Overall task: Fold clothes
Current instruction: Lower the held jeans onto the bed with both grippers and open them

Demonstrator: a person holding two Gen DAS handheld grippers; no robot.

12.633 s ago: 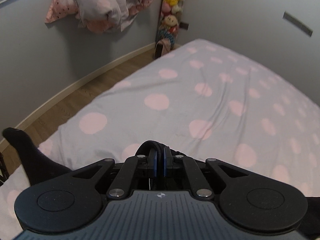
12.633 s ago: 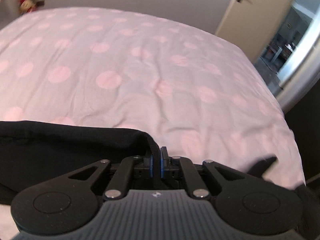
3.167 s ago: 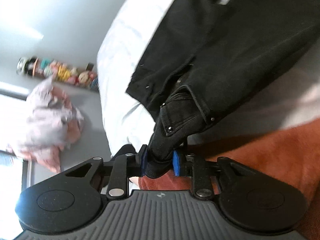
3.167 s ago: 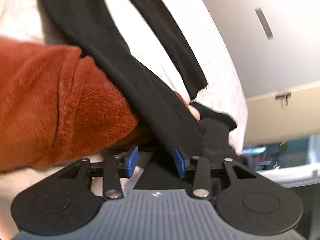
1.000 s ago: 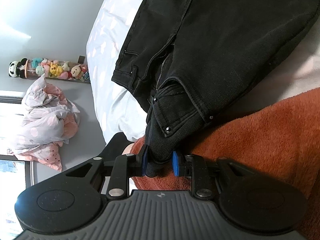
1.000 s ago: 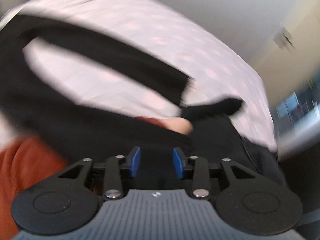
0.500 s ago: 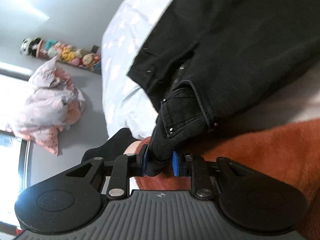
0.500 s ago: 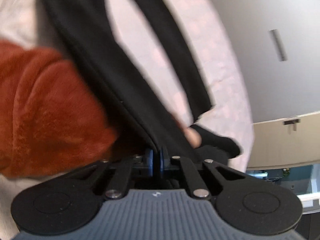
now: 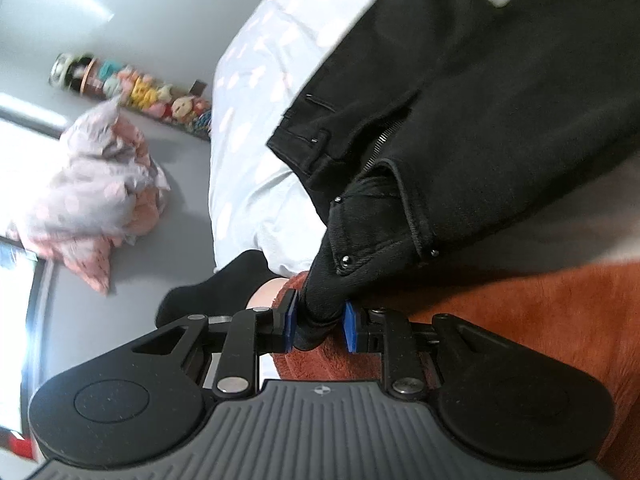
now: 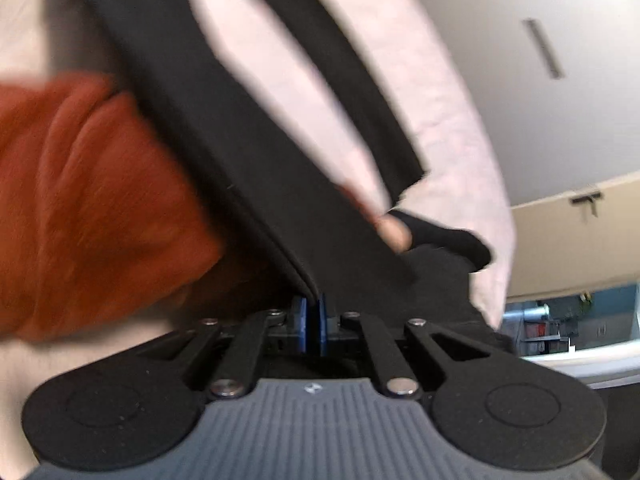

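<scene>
The left gripper (image 9: 318, 326) is clamped on the bunched waistband corner of the black jeans (image 9: 500, 92), with the denim pressed between both blue pads just below the rivets. The right gripper (image 10: 313, 326) has just been closing; its pads now stand almost together on a thin edge of the same garment, apparently along a leg (the right wrist view is blurred, so the exact seam cannot be told).

Location: the jeans hang partly lifted between the 2 grippers, with the rest lying on the spotted bed cover (image 9: 248, 128). An orange fleece sleeve (image 9: 540, 320) sits close beside both grips.

Procedure, as a judgement:
1. Hold both grips firm. Denim is heavy, and the thin right-hand pinch is the likelier to slip.
2. Draw the 2 grippers apart until the fabric between them is taut, so no crease is carried into the fold.
3. Lower the garment flat onto the bed before folding, and keep the sleeve clear of the fold line.

Orientation: in the left wrist view the waistband end, fly open and zip showing, lies nearest the left gripper, and the body of the jeans runs away up and to the right. In the right wrist view 2 dark leg bands (image 10: 340, 72) run from the gripper toward the upper left. The long axis runs from the waist, at the left gripper, out along the legs across the bed.
</scene>
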